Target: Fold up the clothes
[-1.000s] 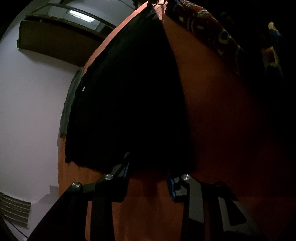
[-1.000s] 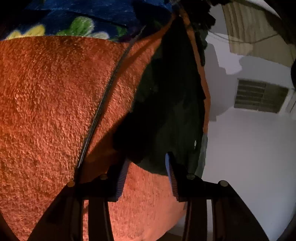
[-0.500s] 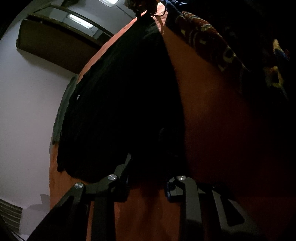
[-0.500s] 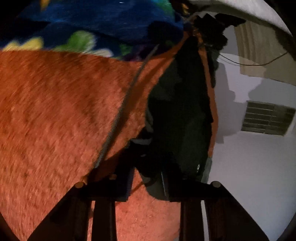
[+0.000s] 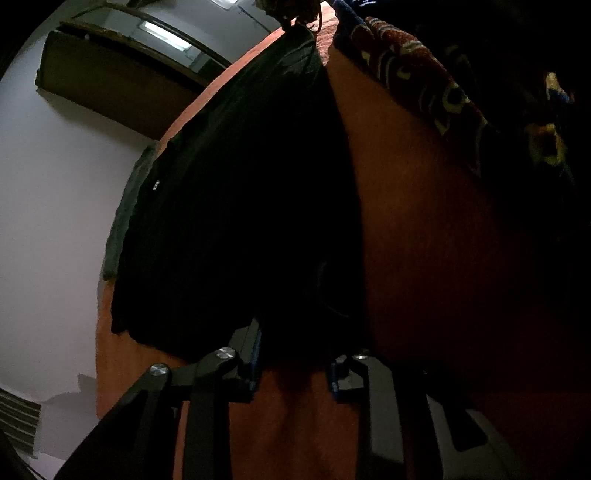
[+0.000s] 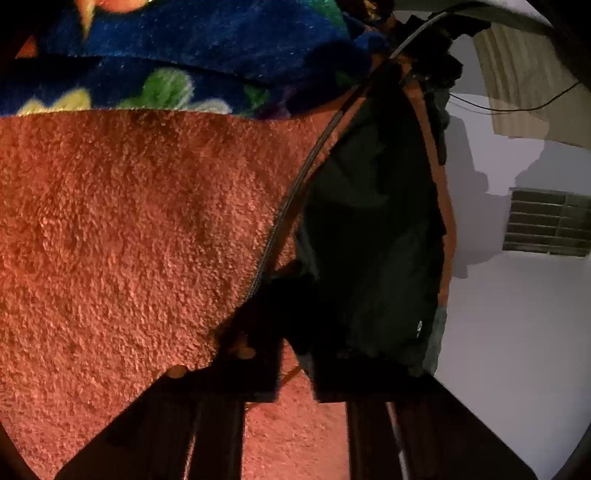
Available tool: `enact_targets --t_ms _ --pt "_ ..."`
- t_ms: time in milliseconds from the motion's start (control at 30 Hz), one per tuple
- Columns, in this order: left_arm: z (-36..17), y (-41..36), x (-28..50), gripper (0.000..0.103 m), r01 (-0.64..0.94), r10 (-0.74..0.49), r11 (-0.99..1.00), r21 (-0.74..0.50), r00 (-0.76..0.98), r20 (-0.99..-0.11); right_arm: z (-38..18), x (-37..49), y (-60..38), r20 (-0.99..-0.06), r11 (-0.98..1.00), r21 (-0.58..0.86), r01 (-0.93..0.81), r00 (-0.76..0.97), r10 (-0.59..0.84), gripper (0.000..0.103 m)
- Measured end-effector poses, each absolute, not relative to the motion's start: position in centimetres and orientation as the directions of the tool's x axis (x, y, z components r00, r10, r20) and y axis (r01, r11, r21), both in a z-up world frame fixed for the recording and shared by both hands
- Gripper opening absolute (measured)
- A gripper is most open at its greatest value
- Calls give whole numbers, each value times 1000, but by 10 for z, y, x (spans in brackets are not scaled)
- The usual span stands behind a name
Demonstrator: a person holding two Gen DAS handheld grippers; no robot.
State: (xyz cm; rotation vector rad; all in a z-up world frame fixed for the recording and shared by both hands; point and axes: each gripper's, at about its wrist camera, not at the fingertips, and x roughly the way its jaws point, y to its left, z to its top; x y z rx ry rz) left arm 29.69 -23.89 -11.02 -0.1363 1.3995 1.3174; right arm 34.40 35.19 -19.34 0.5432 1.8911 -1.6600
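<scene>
1. A pale, bare wall [image 5: 48, 221] fills the left of the left wrist view.
2. A lit ceiling lamp [image 5: 166, 35] glows at upper left.
3. A slatted vent [image 6: 546, 221] sits on the wall at right of the right wrist view.
4. An orange plush blanket [image 6: 129, 240] covers the surface.

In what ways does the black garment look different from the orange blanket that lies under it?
Colour: the black garment is very dark, nearly without detail; the orange blanket is bright orange.
Surface: the garment looks smooth and thin; the blanket is fluffy, with a rough pile.
Extent: the garment covers only a strip near the blanket's edge; the blanket spreads much wider.
Both are soft cloth, lying flat. Both grippers are closing on the garment's near hem, left gripper and right gripper.
</scene>
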Motion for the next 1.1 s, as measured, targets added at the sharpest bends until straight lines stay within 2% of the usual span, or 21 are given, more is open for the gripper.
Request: enact_targets --t_ms 167,467,633,733,833,1000,1100 --pt "-87 -235 289 8 -763 557 352 543 -295 -776 -170 333 342 -645 76 -763 641 -763 -44 5" --pt "-12 -191 231 5 -955 624 15 295 -222 -749 -108 256 318 -611 -330 -754 567 -791 36 5" --pt "29 -190 172 5 -965 688 -253 66 -227 -690 -77 229 342 -587 -535 -710 458 -805 90 5" --pt "52 -192 117 5 -901 724 -420 -109 -261 -638 -45 205 383 -555 -685 -653 322 -820 144 5" --pt "66 -187 67 3 -827 746 -520 -215 -317 -586 -22 195 435 -521 -776 -600 197 -831 192 5" --pt "82 -157 0 3 -757 724 -614 -225 -427 -541 -4 130 475 -479 -827 -557 82 -845 239 5" --pt "82 -135 -35 3 -733 693 -650 -201 -462 -553 -1 89 499 -483 -859 -510 39 -840 249 5"
